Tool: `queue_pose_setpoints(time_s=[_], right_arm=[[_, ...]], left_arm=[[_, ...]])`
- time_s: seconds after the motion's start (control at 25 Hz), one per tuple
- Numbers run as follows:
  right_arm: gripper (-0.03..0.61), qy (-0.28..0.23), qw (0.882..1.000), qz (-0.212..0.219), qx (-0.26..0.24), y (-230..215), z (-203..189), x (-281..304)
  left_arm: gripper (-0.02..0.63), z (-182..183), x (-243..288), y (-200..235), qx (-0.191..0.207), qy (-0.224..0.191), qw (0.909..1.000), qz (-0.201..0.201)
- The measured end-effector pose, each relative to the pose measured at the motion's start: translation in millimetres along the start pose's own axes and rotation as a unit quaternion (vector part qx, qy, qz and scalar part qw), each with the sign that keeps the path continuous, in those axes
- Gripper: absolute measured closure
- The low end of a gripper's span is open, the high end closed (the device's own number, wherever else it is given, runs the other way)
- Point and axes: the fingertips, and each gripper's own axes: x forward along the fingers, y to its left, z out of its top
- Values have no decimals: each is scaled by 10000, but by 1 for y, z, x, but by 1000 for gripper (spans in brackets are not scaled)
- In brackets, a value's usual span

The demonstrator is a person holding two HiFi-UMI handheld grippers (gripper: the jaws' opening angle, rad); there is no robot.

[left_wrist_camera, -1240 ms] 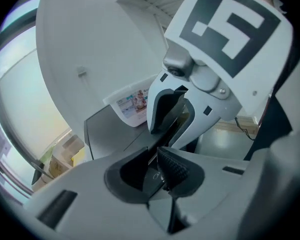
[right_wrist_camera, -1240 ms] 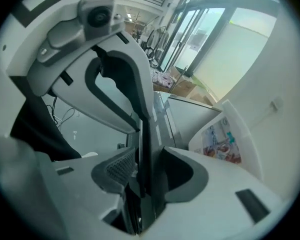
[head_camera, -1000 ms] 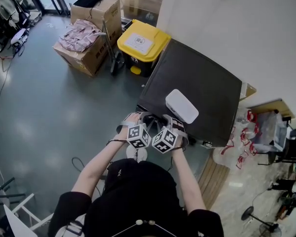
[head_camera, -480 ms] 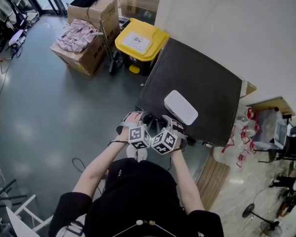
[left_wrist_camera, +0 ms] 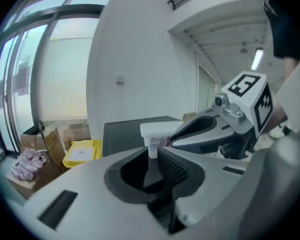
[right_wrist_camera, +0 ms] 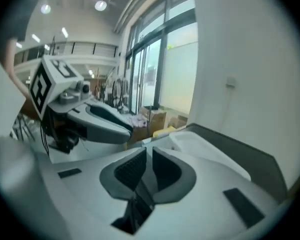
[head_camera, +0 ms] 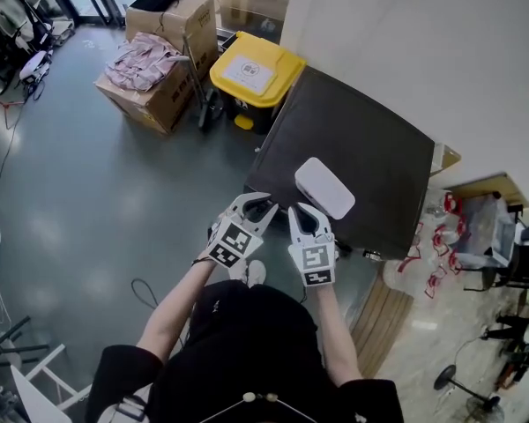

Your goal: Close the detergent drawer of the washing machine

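- Two grippers are at the near front edge of the washing machine (head_camera: 353, 157): left gripper (head_camera: 257, 203) and right gripper (head_camera: 307, 214), side by side, just apart.
- Both are unloaded. Each pair of jaws has just been closing and now shows a thin slit between the pads, with nothing in it.
- Detergent drawer: not made out in any view. Likely on the front face under the top's near edge, below the grippers. In or out, can't tell.
- If it's out: push flat with the jaw tips on the drawer face, straight in and centred so it doesn't rack. No grip needed.
- Around: white box (head_camera: 324, 188) on the top just behind the right gripper, probably off the push line.
- Yellow-lidded bin (head_camera: 256, 73) and cardboard boxes (head_camera: 159, 60) sit beyond the machine, well apart.
- Floor cable (head_camera: 139, 291) near the feet is a trip risk only.
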Motion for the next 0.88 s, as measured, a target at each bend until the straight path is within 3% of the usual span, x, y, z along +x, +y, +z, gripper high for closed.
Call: queue_pose_setpoints(time_s=[0.12, 0.28, 0.4, 0.6, 0.88], right_arm=[[537, -1125, 9908, 187, 726, -2, 57, -37], [559, -2248, 9681, 348, 1055, 2, 121, -89], [575, -2434, 9625, 466, 1102, 17, 141, -114], [575, -2609, 9487, 823, 1585, 39, 157, -149], [575, -2698, 9491, 734, 1452, 46, 162, -171]], left_arm=[[557, 54, -36, -4, -745, -932, 9927, -147], [568, 109, -79, -14, -1227, -1828, 9753, -153], [578, 134, -107, -24, -1348, -2257, 9647, -149], [592, 158, -145, -45, -1242, -2731, 9537, -219], [603, 153, -170, -54, -1103, -2793, 9537, 193]])
